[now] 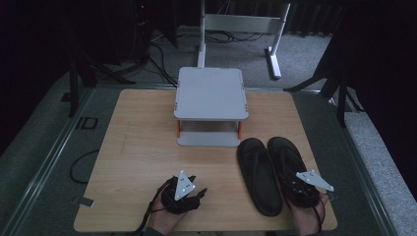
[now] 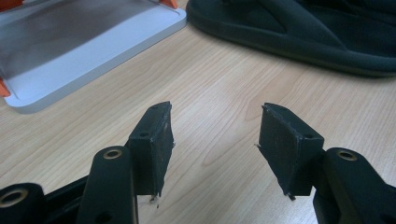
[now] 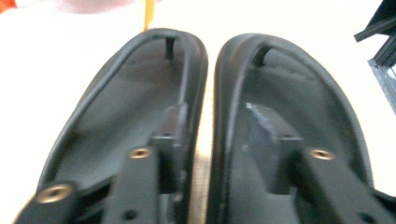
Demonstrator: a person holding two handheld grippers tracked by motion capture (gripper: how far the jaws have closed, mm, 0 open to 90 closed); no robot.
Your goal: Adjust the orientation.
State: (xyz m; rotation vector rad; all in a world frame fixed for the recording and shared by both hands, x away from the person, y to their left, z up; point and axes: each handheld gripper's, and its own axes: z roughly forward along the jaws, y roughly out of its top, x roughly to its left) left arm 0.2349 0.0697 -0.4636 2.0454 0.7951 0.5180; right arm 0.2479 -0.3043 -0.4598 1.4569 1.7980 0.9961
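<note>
Both tongs apart, right tongs (image 3: 215,123) over black sandals (image 1: 259,174), seemingly unbranded

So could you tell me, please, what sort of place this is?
Probably a lab recording setup: a light wooden table ringed by dark curtains, loose black cables on grey carpet, and a white metal stand behind.

My two sandals (image 1: 273,172) lie side by side at lower right, below-right of the centre stand (image 1: 211,105) on the table (image 1: 137,147).

High view looks down overhead; both gripper views sit low, close, sharing the black sandals (image 1: 273,172).
</note>
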